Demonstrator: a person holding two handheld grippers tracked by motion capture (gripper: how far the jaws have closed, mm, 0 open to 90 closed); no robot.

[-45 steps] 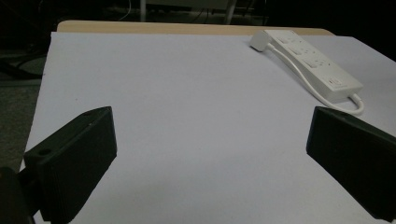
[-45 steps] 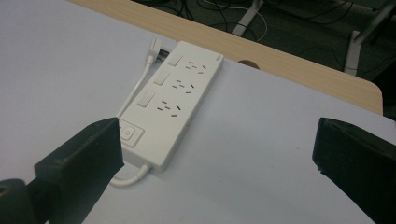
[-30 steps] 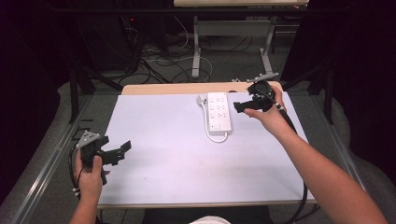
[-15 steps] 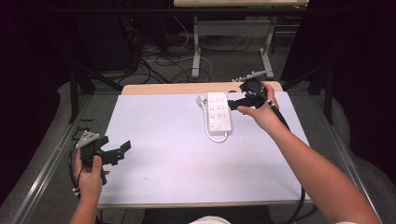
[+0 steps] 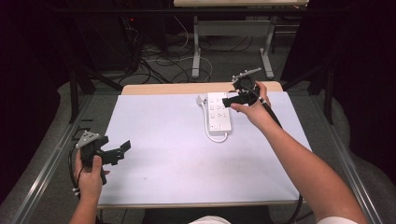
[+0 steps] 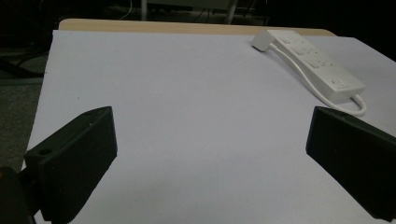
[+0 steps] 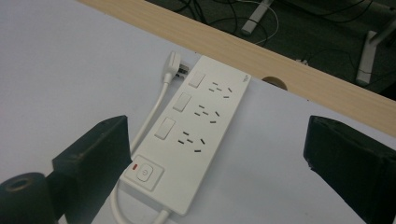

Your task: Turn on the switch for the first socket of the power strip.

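My left gripper (image 5: pixel 114 153) sat at about eight o'clock on the worktop (image 5: pixel 177 154), held in my left hand (image 5: pixel 88 175) just over the near left corner of the white sheet, its jaws spread wide with nothing between them. In the left gripper view those jaws framed bare white surface, and the power strip (image 6: pixel 310 63) lay well apart toward two o'clock, its plug (image 6: pixel 261 41) at the far end. Moving right across the high view, the middle of the worktop was plain white, with a strip of bare wood showing along the far edge at twelve o'clock. At about one o'clock lay the white power strip (image 5: pixel 219 111), long side running away from me, its cord (image 5: pixel 215 136) looping around the near end and back up the left side to the plug (image 5: pixel 200 99), which rested on the sheet just beside the strip's far left corner. My right gripper (image 5: pixel 233 99) hovered just beside the strip's far right part, gripped by my right hand (image 5: pixel 252 109), and its jaws stood wide apart, holding nothing. In the right gripper view the strip (image 7: pixel 191 135) lay between and beyond those jaws, showing three rocker switches, three socket groups and a round power button with a small red mark near the closest end.
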